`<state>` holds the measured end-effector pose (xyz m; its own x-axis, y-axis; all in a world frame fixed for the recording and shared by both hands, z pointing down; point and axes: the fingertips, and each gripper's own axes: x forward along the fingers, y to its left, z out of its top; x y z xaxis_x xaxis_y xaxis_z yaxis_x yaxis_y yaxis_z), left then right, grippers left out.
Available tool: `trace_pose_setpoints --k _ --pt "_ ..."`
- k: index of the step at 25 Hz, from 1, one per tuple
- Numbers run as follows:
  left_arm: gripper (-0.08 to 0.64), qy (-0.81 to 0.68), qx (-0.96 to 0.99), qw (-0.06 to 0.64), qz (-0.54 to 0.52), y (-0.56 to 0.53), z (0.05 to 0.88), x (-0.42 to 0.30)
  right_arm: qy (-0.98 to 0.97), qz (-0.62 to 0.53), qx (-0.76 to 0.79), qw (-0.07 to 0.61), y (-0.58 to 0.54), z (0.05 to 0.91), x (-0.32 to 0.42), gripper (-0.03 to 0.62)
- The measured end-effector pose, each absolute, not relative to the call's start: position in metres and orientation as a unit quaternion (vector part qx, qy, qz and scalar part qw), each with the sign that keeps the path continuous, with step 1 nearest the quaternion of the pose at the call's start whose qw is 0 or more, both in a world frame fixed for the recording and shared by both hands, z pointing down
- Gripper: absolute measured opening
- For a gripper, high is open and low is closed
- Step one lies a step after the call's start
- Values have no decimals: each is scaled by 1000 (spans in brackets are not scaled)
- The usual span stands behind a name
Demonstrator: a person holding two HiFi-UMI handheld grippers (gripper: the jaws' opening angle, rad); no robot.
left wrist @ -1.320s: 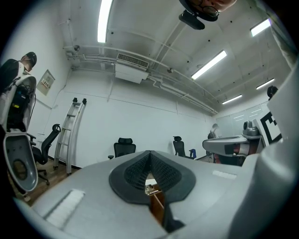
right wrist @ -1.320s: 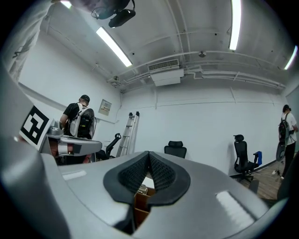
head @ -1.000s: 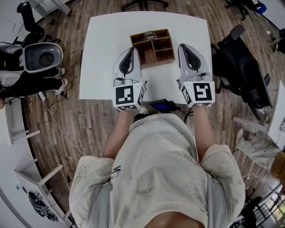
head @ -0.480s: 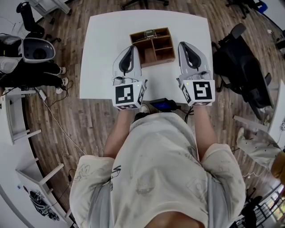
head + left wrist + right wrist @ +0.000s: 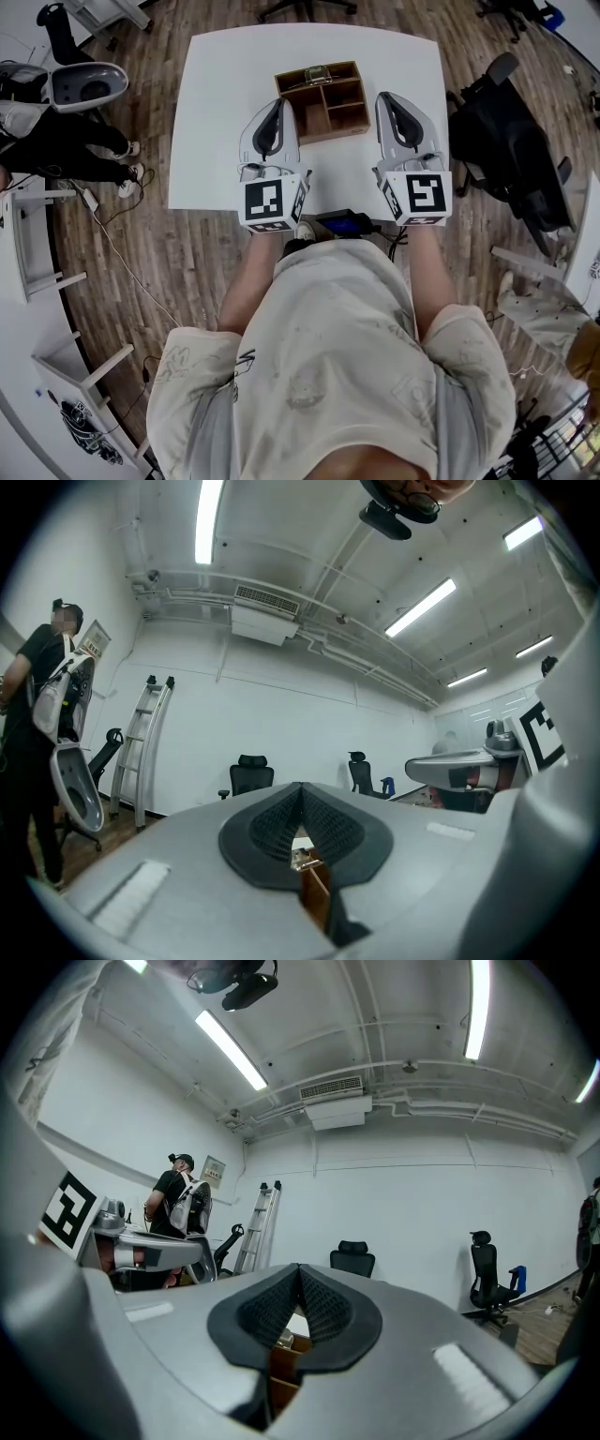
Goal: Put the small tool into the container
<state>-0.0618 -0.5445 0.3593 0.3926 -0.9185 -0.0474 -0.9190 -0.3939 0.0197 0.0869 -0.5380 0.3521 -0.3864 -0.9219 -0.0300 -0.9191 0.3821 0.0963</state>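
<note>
A wooden container (image 5: 321,97) with several compartments stands on the white table (image 5: 216,112). A small metal tool (image 5: 316,71) lies in its far compartment. My left gripper (image 5: 278,104) rests just left of the container, shut with nothing in it. My right gripper (image 5: 385,97) rests just right of it, also shut and empty. In the left gripper view the pads (image 5: 281,822) meet at the top, and the container (image 5: 316,897) and the tool (image 5: 302,859) show through the gap below. The right gripper view shows the pads (image 5: 319,1307) touching, with the container (image 5: 281,1365) beyond.
A dark device with a blue screen (image 5: 342,223) sits at the table's near edge. A black office chair (image 5: 506,122) stands to the right. A person (image 5: 56,141) with a grey shell-shaped object (image 5: 89,86) is on the left. A ladder (image 5: 141,752) leans on the far wall.
The person at the left has shifted, and the grey object has moved up and toward the left edge. Both grippers and the container have stayed put.
</note>
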Motion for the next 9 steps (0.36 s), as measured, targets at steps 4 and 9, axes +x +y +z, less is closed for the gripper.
trace_pose_setpoints --k 4,9 --pt "-2 552 -833 5 27 -544 358 -62 -832 -49 552 15 -537 352 86 6" --pt "-2 553 -833 3 27 -545 362 -62 -834 -48 549 20 -539 359 85 6"
